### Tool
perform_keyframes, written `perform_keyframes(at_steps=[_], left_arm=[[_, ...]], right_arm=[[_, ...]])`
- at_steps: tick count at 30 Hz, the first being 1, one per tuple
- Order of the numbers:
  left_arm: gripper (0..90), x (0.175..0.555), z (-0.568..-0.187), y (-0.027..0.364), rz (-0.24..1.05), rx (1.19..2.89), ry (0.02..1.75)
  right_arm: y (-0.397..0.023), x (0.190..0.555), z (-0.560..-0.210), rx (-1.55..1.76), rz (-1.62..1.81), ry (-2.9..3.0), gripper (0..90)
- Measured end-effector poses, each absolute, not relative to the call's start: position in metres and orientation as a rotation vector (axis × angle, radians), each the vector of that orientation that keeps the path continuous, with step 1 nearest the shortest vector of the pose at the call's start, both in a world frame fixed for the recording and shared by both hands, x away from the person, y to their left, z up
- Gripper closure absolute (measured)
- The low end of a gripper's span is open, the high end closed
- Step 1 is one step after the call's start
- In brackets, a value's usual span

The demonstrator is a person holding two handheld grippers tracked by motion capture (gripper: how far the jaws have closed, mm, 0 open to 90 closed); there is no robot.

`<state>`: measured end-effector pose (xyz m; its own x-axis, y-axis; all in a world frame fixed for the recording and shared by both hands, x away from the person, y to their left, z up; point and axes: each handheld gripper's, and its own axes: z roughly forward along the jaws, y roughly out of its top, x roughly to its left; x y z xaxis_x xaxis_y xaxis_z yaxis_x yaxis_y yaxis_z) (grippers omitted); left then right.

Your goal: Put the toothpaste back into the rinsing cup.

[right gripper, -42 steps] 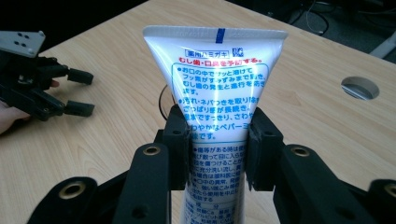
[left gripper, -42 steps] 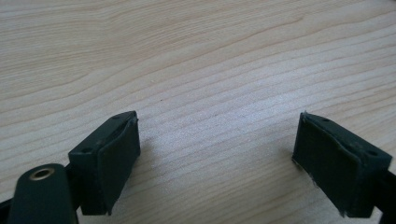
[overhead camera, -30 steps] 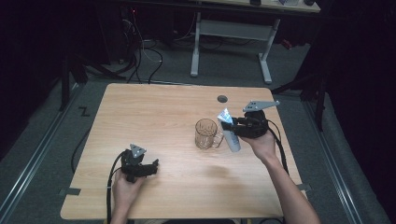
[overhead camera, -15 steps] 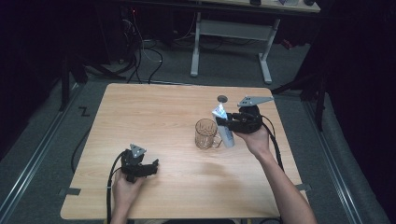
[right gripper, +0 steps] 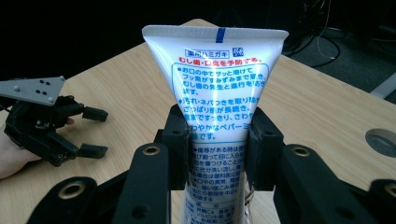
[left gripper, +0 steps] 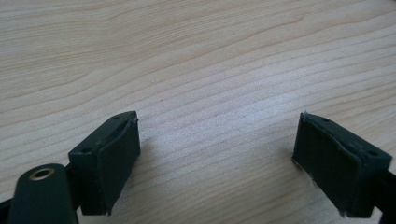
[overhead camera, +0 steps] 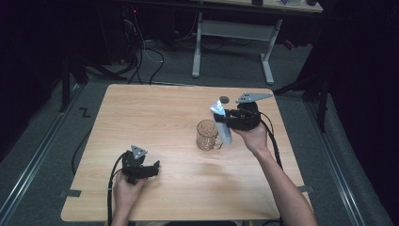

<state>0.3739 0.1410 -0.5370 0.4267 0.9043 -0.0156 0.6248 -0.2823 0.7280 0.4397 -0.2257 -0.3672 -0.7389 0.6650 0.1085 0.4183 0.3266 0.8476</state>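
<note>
The tube [right gripper: 217, 107] sits clamped between the right gripper's [overhead camera: 229, 123] fingers [right gripper: 175, 140], which press on its lower body from both sides; its flat crimped end points up, toward 12 o'clock in the right gripper view, and its cap end is hidden below. In the high view the tube [overhead camera: 222, 123] hangs nearly upright, leaning a little toward 11 o'clock, just beside the glass [overhead camera: 206, 135], which stands on the worktop [overhead camera: 155, 113] at the tube's 8 o'clock. I judge the next move to be lowering the tube into the glass, so what counts is that the lower end must shift toward 8 o'clock over the rim, long axis kept near vertical. The right hand [overhead camera: 254, 136] is much the nearer. The left gripper [overhead camera: 151, 168] rests well apart at 7 o'clock, its fingers [left gripper: 109, 161] spread wide over bare wood, holding nothing.
</note>
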Motion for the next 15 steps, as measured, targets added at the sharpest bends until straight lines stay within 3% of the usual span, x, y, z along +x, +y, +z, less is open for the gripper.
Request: perform_keyframes(at_steps=[15], left_arm=[[14.7,0.374,-0.537,0.141,0.537,2.014,1.287]], right_arm=[[-0.219,0.455,-0.358,1.004,1.409,2.280,66.2]])
